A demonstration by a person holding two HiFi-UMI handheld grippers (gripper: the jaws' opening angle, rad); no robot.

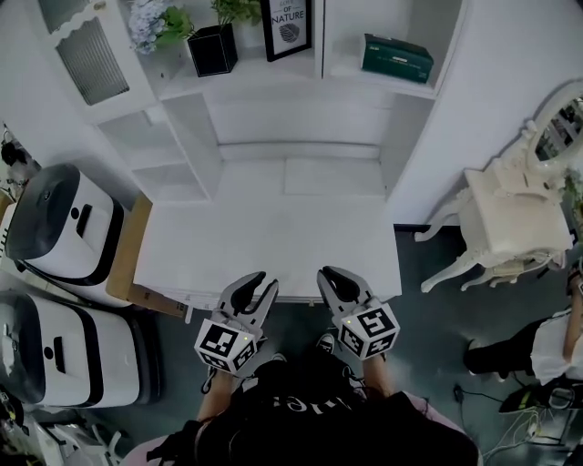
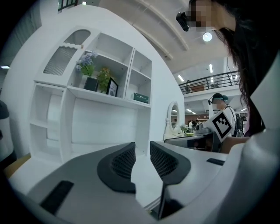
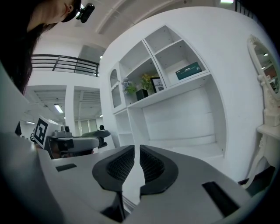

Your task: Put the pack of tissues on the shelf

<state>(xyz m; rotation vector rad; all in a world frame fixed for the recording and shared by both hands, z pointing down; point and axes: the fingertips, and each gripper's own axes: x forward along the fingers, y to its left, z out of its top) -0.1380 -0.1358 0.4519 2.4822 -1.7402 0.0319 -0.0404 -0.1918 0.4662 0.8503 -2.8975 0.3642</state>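
The pack of tissues [image 1: 397,57] is a dark green box lying in the upper right compartment of the white shelf unit [image 1: 273,82]. It also shows in the left gripper view [image 2: 141,97] and the right gripper view [image 3: 188,70]. Both grippers hover side by side at the near edge of the white desk top [image 1: 264,241], far from the pack. My left gripper [image 1: 260,289] [image 2: 142,151] has a clear gap between its jaws and nothing in it. The jaws of my right gripper [image 1: 330,280] [image 3: 137,153] are drawn almost together and hold nothing.
A black pot with a plant [image 1: 213,47], flowers [image 1: 150,23] and a framed picture [image 1: 288,27] stand on the upper left shelf. Two white machines [image 1: 64,227] sit at the left. A white dressing table with a mirror [image 1: 515,214] stands at the right, a person [image 1: 537,350] beside it.
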